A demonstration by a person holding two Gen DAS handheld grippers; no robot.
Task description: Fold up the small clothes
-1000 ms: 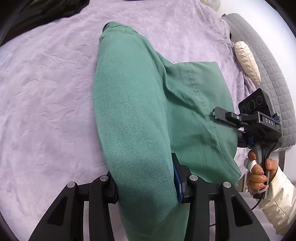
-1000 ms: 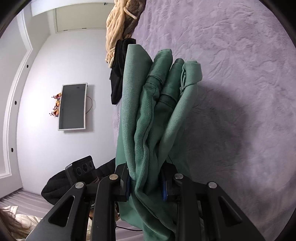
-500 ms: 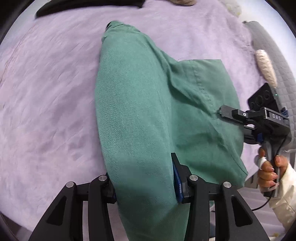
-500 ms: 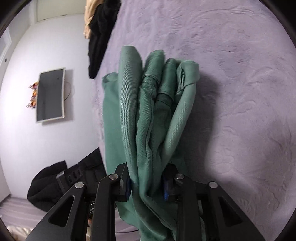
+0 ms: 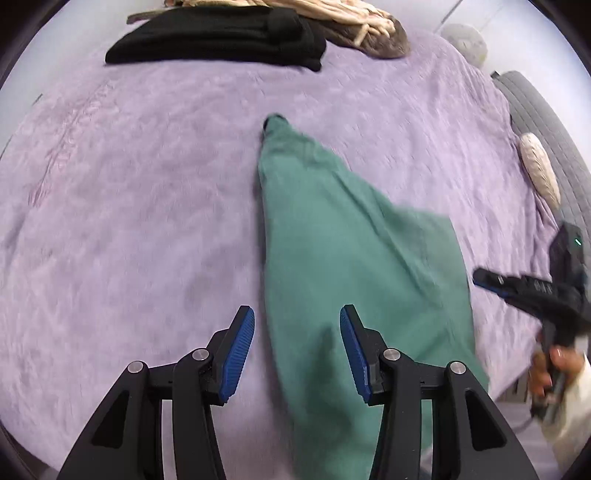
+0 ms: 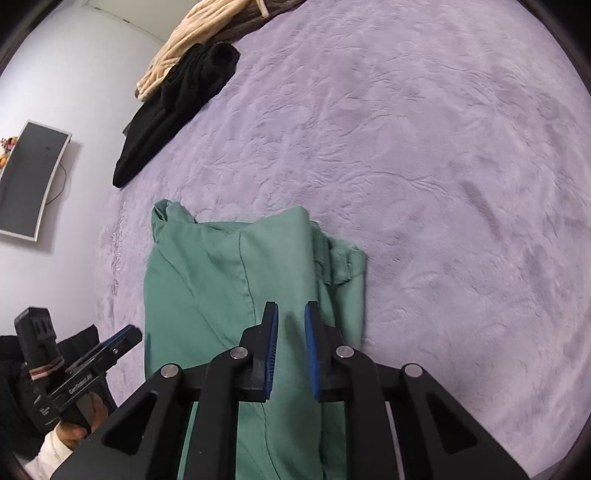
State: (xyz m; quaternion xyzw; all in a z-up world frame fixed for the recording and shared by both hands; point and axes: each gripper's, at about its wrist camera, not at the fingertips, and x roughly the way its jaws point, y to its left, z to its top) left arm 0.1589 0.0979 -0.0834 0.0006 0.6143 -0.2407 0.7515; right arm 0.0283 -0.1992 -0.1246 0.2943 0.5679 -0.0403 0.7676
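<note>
Trousers (image 5: pixel 332 258) in green twill lie folded lengthwise on a bed's lilac plush blanket (image 5: pixel 129 221), one narrow end pointing up the bed and the wider end trailing toward the near edge, where the cloth appears to spill over the side. In the right wrist view the garment (image 6: pixel 207 280) shows a stitched seam and a bunched hem or waistband at its far right corner.

The left claw (image 5: pixel 297 343) stands well apart, blue pads bare, the green cloth lying between them but not pinched. The right claw (image 6: pixel 290 347) hovers over the trousers with only a narrow gap between its pads and nothing caught in it; its jaws have just been closing on air.

With both claws free, the risk now looks to be the cloth itself. The part hanging off the bed's edge could drag the rest down, and the layers at the bunched corner sit unevenly, so a next grab that catches only the top layer would likely pull the fold open rather than carry it over. The plush blanket may also cling and skew the fabric as it slides.

No baskets, bins or drawers are in view. Folded black clothing (image 5: pixel 218 37) and a beige knit garment (image 5: pixel 332 18) lie loose at the far edge of the bed, well apart from the trousers. A wall-mounted screen (image 6: pixel 29 177) hangs beyond.
</note>
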